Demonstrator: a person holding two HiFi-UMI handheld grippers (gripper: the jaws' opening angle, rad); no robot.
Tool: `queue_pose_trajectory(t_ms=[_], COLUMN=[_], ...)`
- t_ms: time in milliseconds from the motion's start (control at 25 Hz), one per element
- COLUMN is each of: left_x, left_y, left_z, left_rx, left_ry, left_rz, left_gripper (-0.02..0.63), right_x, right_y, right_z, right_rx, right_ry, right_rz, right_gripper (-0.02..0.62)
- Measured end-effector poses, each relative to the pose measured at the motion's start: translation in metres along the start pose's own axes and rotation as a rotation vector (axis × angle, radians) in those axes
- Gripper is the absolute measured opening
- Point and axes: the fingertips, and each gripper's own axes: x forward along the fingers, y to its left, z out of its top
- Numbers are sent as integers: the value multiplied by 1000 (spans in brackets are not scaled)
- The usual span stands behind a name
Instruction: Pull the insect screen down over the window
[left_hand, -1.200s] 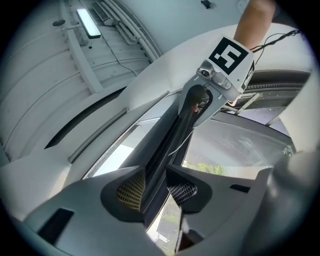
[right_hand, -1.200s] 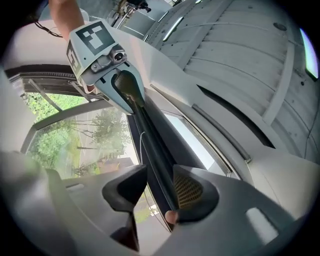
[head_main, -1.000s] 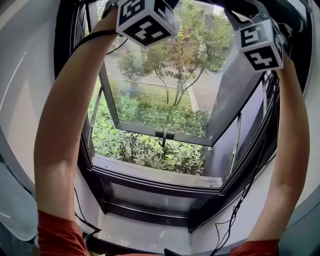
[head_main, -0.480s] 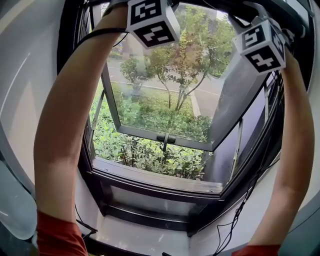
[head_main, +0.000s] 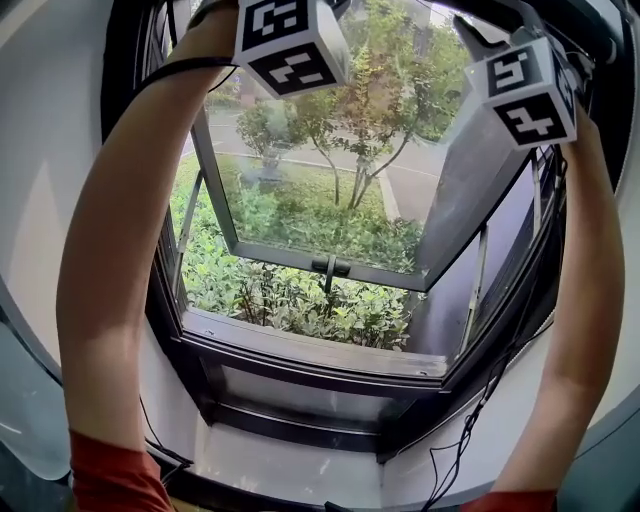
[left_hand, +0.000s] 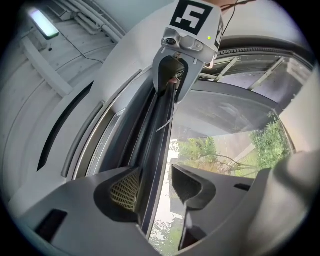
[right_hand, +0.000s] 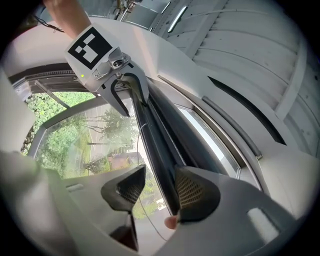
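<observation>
Insect screen bar (left_hand: 159, 145): dark rail along the window's top edge.
Left tool (left_hand: 155, 186): jaws opening, bar between them, close to one pad.
Right tool (right_hand: 160, 187): jaws spread astride the same bar.
Sash (head_main: 330, 200): swung outward over shrubs.
Sill (head_main: 290, 465): white, below.

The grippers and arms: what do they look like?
The left gripper and right gripper are grey with mesh pads; each carries a white cube with black square markers. Black cables trail away. Sleeves are orange. The left's jaws are opening around a dark rail.
</observation>
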Motion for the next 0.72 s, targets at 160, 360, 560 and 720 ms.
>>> queue_pose_trajectory(t_ms=[160,360,560,720], left_x=[-8,-18,-27,-35], left_y=[-8,-20,-32,-42], left_z=[1,2,1,1], left_rx=[17,21,9,-3], left_ry=[-15,-34,-49,-58], left_rz=[-7,-21,-39,-61], left_gripper=[186,186,186,186], right_x=[-8,-17,-26,-34], right_y=[4,20,33,45], right_z=[3,-4,-5,-6], right_rx=[12,6,8,11], right_ry=[-18,-20,-20,-27], right_rz=[-11,12,23,32], right_gripper=[190,190,190,190])
